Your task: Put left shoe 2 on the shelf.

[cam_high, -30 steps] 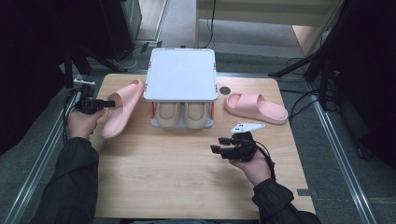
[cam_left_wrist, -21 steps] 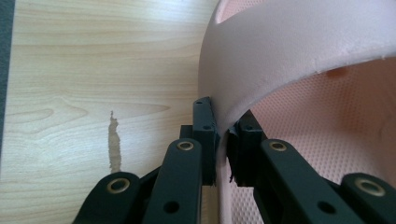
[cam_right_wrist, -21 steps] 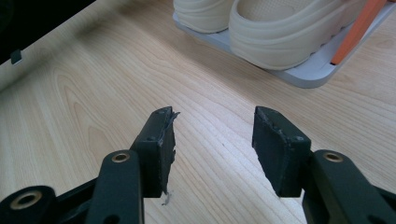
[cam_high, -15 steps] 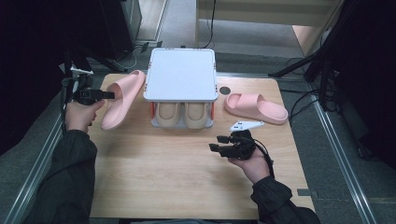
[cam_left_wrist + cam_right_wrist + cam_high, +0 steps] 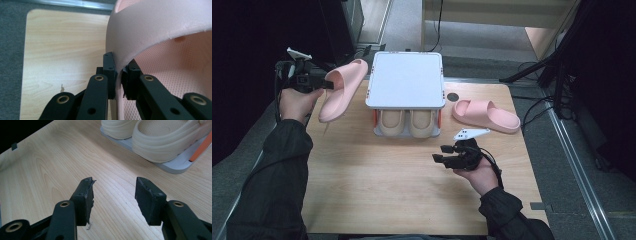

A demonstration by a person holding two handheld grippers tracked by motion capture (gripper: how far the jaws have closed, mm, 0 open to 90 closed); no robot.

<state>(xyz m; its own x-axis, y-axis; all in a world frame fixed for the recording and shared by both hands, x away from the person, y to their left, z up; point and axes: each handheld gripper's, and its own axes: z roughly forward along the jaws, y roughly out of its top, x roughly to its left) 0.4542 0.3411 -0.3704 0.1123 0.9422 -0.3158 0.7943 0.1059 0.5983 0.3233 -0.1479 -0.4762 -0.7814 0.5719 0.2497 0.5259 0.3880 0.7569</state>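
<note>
Pink slipper (image 5: 341, 89) (strap) pinched in left gripper (image 5: 323, 82) jaws.

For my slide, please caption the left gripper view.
Left gripper clamps the strap of a pink slipper above the wooden table.

We hold our left tool (image 5: 323, 84) raised at the far left, forearm angled up from the lower edge, jaws pinched onto a thin edge between the pads (image 5: 109, 72). Our right tool (image 5: 447, 156) rests low at centre-right, wrist bent inward, jaws standing apart with nothing between them.
</note>
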